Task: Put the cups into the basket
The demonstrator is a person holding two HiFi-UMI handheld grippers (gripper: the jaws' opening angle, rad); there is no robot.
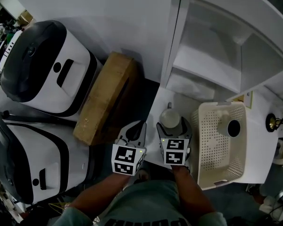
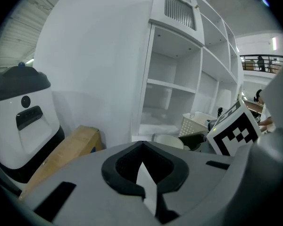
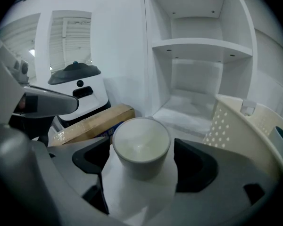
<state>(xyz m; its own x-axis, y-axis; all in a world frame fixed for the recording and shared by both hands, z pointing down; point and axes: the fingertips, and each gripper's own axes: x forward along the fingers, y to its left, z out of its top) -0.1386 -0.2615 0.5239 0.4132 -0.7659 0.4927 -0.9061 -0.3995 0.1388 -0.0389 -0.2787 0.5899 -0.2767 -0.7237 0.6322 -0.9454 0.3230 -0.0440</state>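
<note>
A white cup (image 1: 170, 118) (image 3: 141, 144) stands upright on the white table (image 1: 165, 100), just left of the cream perforated basket (image 1: 208, 147) (image 3: 236, 121). My right gripper (image 1: 172, 127) (image 3: 142, 160) is open around it, one jaw on each side, and a slim gap shows at the right pad. A second cup (image 1: 228, 127) lies inside the basket near its far end. My left gripper (image 1: 137, 126) (image 2: 142, 146) hangs off the table's left edge beside the right one; its jaws meet at the tips and hold nothing. The cup (image 2: 169, 141) also shows past it.
A white shelf unit (image 1: 212, 46) rises behind the table. A brown cardboard box (image 1: 108, 98) lies on the dark floor to the left. Two large white-and-black machines (image 1: 42, 65) (image 1: 28, 159) stand further left. A small dark object (image 1: 272, 122) sits at the table's right edge.
</note>
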